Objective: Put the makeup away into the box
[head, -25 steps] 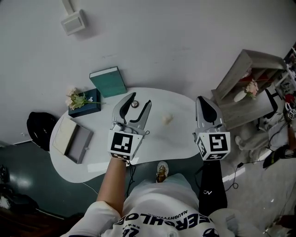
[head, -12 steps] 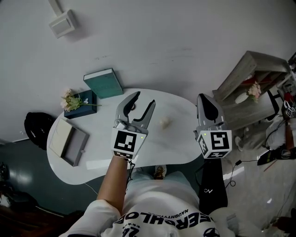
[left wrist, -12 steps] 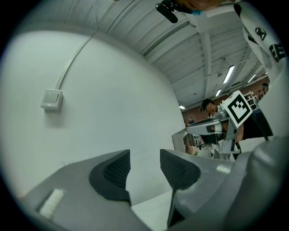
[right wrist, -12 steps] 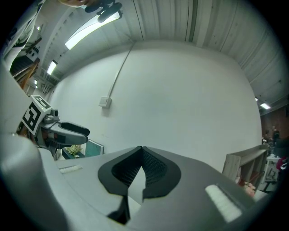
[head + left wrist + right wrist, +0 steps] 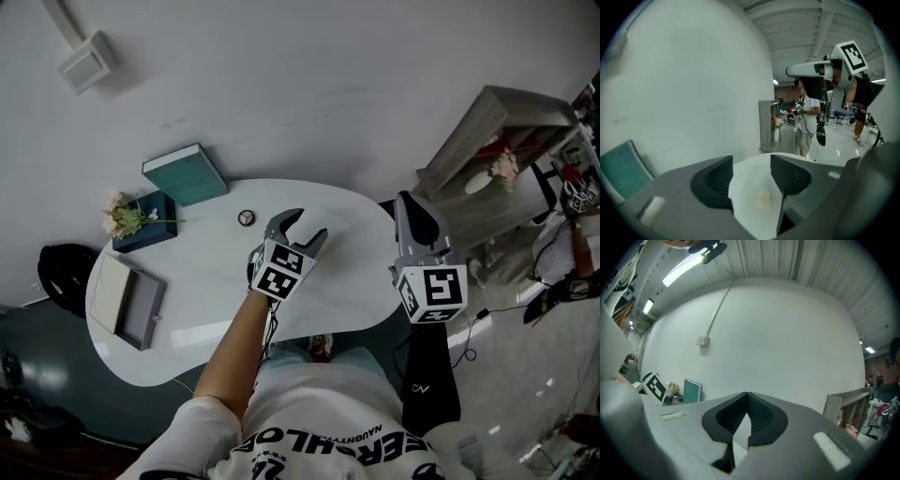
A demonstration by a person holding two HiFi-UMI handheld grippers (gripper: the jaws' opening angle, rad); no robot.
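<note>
**Ana:** Where is the makeup at this moment?

**Ben:** A small pale piece of makeup lies on the white tabletop. The left gripper view shows it straight through the gap of the left gripper. In the head view the gripper covers it. A small round item sits at about 10 o'clock from that gripper, apart from it.

**Ana:** And the jaws?

**Ben:** The left gripper is released, with its pads spread wide and nothing between them yet. It seems held that way, low and tilted forward, to frame the pale piece for a grasp. The right gripper is clenched on nothing, its pads meeting at the tips. It hangs off the 3 o'clock edge of the tabletop, probably just kept out of the way.

**Ana:** Where must the piece go?

**Ben:** Into the open grey box at the 9 o'clock end of the tabletop, well apart from both grippers. Its lid lies folded back, so the way in is free. A teal book and some flowers stand toward 10 o'clock, beyond the box.

**Ana:** Any risk?

**Ben:** The piece looks soft and light, so a fast closing could nudge it aside.
</note>
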